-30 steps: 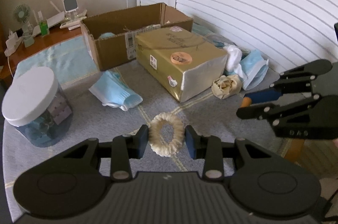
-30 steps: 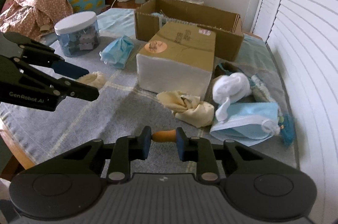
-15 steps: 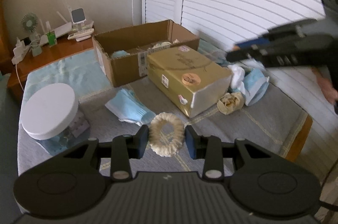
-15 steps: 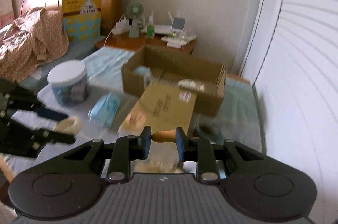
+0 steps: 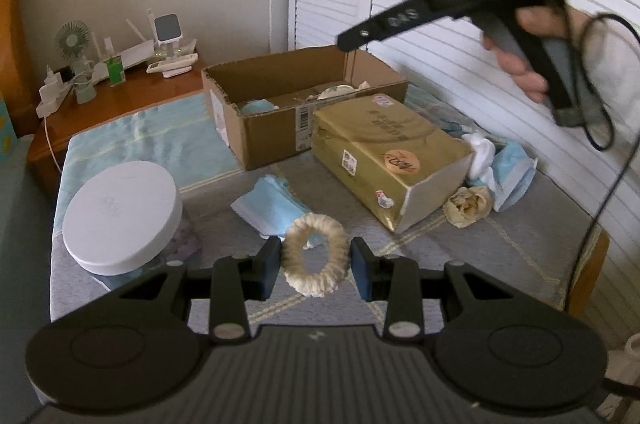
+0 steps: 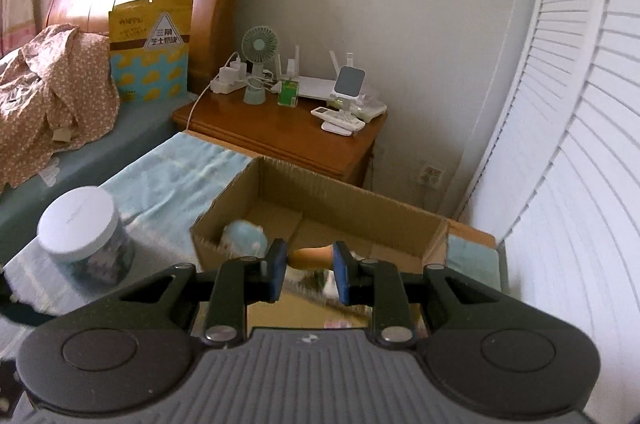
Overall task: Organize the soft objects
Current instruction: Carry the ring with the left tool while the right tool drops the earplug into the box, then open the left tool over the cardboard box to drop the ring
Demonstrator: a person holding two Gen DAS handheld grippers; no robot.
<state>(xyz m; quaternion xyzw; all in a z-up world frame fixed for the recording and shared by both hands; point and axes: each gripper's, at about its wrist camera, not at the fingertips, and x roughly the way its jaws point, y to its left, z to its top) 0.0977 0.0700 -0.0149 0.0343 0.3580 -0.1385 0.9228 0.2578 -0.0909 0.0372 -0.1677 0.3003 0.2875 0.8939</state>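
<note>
**Inspector A:** Left gripper (image 5: 315, 266): jaws set moderately apart, with a cream scrunchie (image 5: 316, 255) standing upright between the pads. It touches the left pad; whether the right pad touches it, I cannot tell.

**Inspector B:** Right gripper (image 6: 307, 269): jaws narrow, clamped on an orange-tan soft item (image 6: 311, 257), which spans pad to pad. Its kind cannot be determined.

**A:** Location of that item?

**B:** Held above the near wall of the open cardboard box (image 6: 404, 224); a light blue soft object (image 6: 243, 237) lies at the box's left end.

**A:** Surroundings: the grey mat (image 5: 500, 248) carries a blue face mask (image 5: 272, 208) just beyond the scrunchie, a white-lidded jar (image 5: 120, 212) at the left edge, a gold box (image 5: 384, 152) touching the cardboard box, and a crumpled cream cloth (image 5: 468, 206) at the gold box's right corner.
</note>
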